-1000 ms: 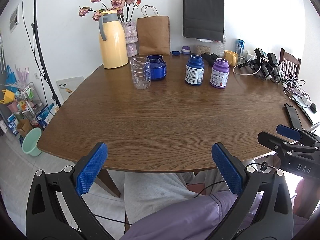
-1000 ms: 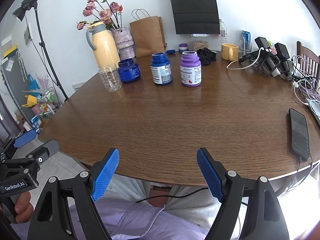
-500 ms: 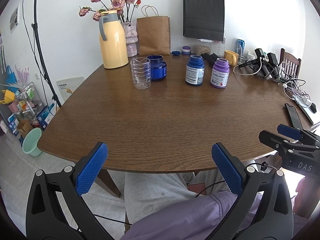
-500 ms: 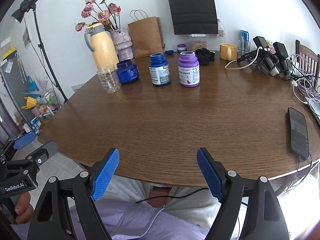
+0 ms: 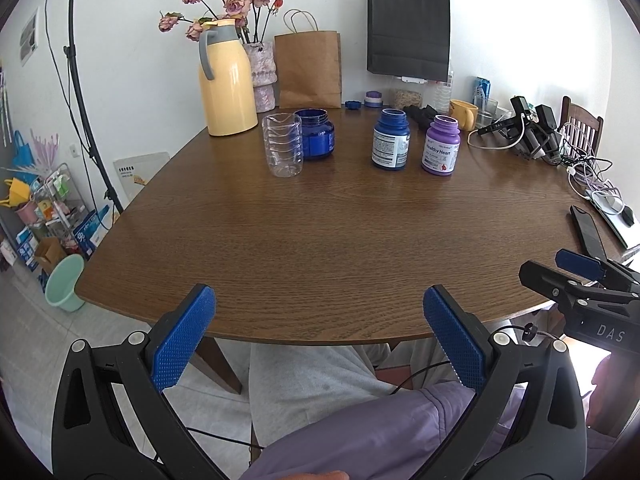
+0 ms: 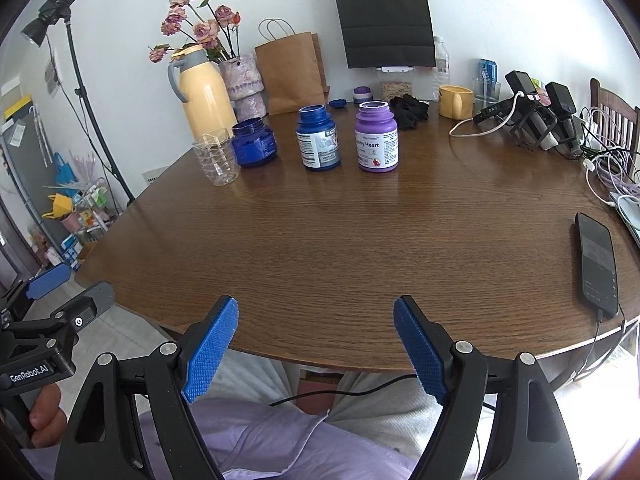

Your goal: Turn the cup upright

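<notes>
Cup: the clear ribbed cup (image 5: 282,145) stands at the far left of the tabletop (image 5: 340,240), just beside the blue jar (image 5: 316,134) and near the yellow flask (image 5: 227,80); it looks wider at the top with a pour lip, so it may already be upright, though I cannot tell for sure.
Left hand-held gripper (image 5: 318,344): spread wide, empty, held over the person's lap at the near tabletop edge, well apart from the cup.
Right hand-held gripper (image 6: 316,346): likewise spread wide and empty, at the near edge.
Stage: judged as either not started or finished; neither tool is near the cup.
Risk, neighbours: a reach could knock the blue jar or the flask, as both crowd the cup.
Risk, grip: the thin clear wall may buckle or slip under a hard squeeze.
Risk, bottles: the blue bottle (image 6: 318,138) and purple bottle (image 6: 377,138) stand open, so a sweeping arm could tip them.
</notes>
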The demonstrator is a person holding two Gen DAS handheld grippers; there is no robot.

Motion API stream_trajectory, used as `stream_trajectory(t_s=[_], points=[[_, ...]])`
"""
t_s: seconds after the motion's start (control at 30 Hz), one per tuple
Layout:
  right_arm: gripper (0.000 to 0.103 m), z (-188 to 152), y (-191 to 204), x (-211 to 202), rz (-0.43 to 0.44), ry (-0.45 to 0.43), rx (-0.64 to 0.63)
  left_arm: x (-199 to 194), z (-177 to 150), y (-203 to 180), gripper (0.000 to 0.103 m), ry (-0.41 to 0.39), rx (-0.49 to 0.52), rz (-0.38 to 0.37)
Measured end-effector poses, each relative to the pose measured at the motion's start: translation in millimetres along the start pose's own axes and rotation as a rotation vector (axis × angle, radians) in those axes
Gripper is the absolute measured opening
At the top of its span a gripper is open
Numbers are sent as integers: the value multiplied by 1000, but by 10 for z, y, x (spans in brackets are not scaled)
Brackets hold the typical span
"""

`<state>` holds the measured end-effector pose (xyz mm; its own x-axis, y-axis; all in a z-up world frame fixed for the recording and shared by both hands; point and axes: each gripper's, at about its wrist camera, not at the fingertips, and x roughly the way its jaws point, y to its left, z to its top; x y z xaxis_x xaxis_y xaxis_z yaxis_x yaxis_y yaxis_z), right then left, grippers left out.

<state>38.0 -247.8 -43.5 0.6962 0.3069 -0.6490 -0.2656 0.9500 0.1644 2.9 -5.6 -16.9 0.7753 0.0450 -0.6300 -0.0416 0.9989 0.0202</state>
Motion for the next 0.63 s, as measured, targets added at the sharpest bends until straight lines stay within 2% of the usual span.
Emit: stream_trajectory(t_s=[0.63], points=[[83,-21,1,5,-2,3,3,37,-28,-8,103,18,-11,4]])
